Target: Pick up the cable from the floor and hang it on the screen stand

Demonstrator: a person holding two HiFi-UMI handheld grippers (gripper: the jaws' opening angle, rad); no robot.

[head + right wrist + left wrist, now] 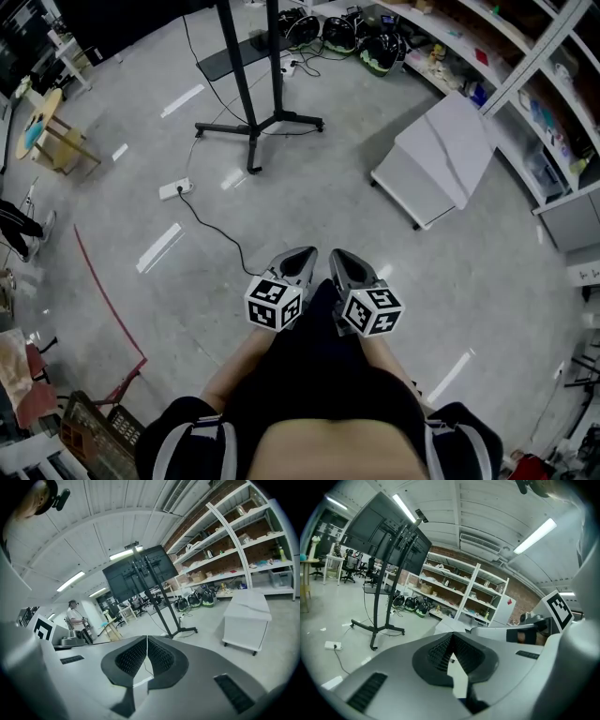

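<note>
One thin black cable (pixel 212 231) snakes across the grey floor (pixel 319 197).

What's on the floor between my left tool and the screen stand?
Head view: a black cable and white power strip lie between left tool and screen stand; otherwise bare floor.

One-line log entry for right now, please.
left gripper: shut, empty | right gripper: shut, empty | black cable: on floor, unheld | screen stand: ahead
</note>
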